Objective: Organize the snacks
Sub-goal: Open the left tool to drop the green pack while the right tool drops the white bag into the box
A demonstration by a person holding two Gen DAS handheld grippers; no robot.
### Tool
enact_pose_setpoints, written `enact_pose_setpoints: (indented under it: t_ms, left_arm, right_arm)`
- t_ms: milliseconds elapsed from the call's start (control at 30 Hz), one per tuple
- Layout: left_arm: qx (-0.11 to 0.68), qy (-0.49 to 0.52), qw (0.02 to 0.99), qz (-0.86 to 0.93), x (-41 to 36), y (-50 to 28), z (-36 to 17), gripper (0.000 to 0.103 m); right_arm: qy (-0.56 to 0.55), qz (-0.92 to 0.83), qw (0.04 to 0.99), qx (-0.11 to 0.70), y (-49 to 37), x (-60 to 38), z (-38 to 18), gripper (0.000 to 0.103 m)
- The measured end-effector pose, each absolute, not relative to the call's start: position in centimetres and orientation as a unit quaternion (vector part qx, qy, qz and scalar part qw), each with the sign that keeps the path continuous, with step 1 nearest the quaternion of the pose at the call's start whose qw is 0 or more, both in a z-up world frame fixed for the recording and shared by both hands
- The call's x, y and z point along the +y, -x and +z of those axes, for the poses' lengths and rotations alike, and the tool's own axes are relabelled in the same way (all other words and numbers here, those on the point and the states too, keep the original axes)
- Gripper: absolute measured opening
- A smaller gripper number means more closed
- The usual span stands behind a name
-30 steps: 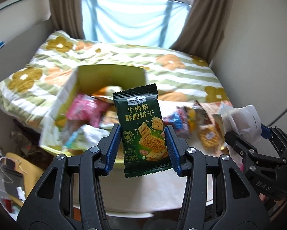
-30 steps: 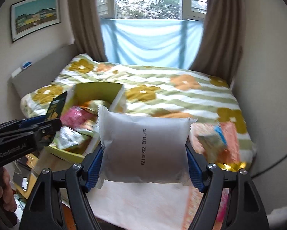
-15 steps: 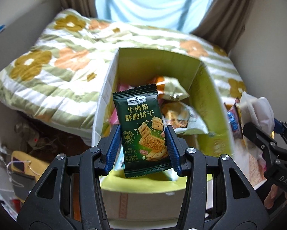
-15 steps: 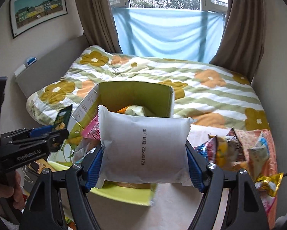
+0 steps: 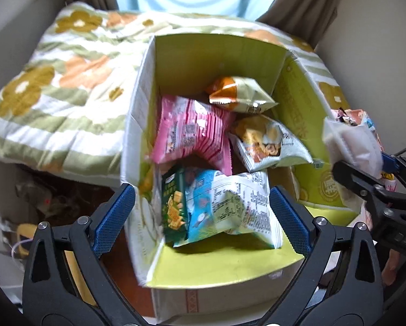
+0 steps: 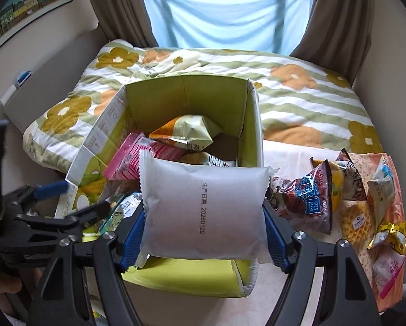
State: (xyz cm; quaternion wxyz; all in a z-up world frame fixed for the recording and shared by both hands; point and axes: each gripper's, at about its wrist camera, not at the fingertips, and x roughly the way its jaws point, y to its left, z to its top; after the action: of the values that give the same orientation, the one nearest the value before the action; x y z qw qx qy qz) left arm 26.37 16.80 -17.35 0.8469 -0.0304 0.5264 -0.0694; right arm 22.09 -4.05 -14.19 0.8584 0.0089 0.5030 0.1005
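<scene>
Above the box (image 5: 219,54), left claw (image 5: 201,212) spread wide, empty, right claw (image 6: 203,233) clamping white packet (image 6: 203,206).

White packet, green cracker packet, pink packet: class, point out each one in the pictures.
white packet (image 6: 203,206): right wrist view, middle of its printed face.
green cracker packet (image 5: 173,207): left wrist view, its front.
pink packet (image 5: 188,133): left wrist view, centre.

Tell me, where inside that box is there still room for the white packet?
Bare cardboard floor shows at the green-lined cardboard box's back right corner, behind the orange-and-cream bag. The front is crowded around the pink packet and blue-and-white packet. The right gripper holds the white pillow packet.
</scene>
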Motion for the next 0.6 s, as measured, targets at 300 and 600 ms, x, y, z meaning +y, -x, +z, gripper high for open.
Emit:
enact_pose_setpoints:
  t_ms: [300, 600]
  left_arm:
    - [0.515, 0.034, 0.855, -0.053, 17.8, -24.8, -15.3, 0.099]
    - [0.499, 0.012, 0.865, -0.051, 16.7, -24.5, -14.7, 0.099]
  right_arm:
    - [-0.026, 0.119, 0.847, 0.517, -22.0, -4.4, -15.6, 0.074]
    - [-0.029, 0.132, 0.863, 0.487, -21.8, -4.1, -15.2, 0.085]
